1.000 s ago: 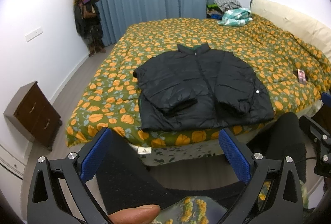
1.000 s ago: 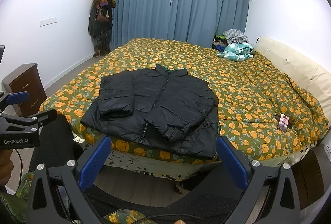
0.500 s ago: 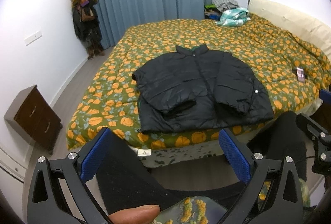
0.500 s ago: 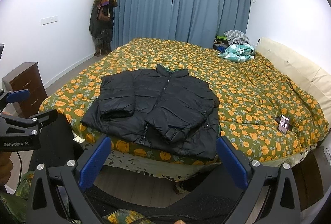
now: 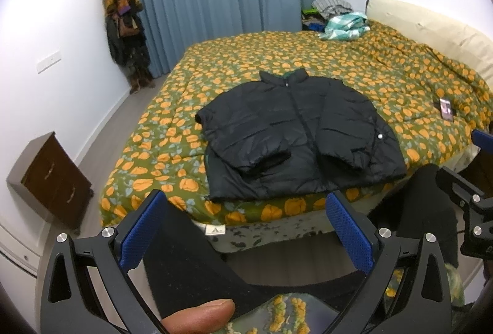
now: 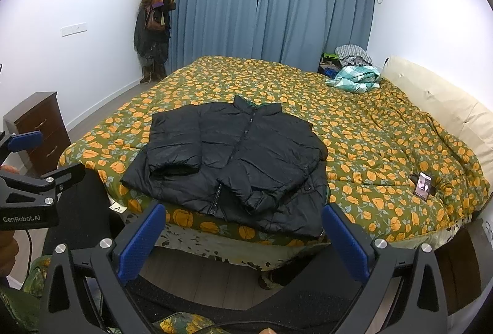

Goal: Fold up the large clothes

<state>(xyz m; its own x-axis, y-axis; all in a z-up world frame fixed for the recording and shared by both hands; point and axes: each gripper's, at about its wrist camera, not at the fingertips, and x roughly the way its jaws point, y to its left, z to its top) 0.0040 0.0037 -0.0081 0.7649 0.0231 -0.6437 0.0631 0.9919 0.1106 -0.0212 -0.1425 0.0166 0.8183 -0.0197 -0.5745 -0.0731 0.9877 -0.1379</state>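
Note:
A black puffer jacket [image 5: 295,133] [image 6: 237,158] lies front up near the foot edge of the bed [image 5: 308,63] [image 6: 369,130], collar toward the far side, both sleeves folded in over the chest. My left gripper [image 5: 246,229] hangs open in front of the bed, well short of the jacket, with nothing between its blue pads. My right gripper [image 6: 243,232] is likewise open and empty, held back from the bed edge. The left gripper also shows at the left edge of the right wrist view, and the right gripper at the right edge of the left wrist view.
A phone [image 5: 446,112] [image 6: 423,186] lies on the bedspread to the jacket's right. Crumpled clothes [image 6: 354,78] sit at the bed's far corner. A brown nightstand [image 5: 52,180] stands by the left wall. The person's dark-trousered legs [image 5: 191,260] are below the grippers.
Both views have shifted slightly, with the jacket sitting a little lower in frame. The jacket itself has not moved, and both grippers stay open.

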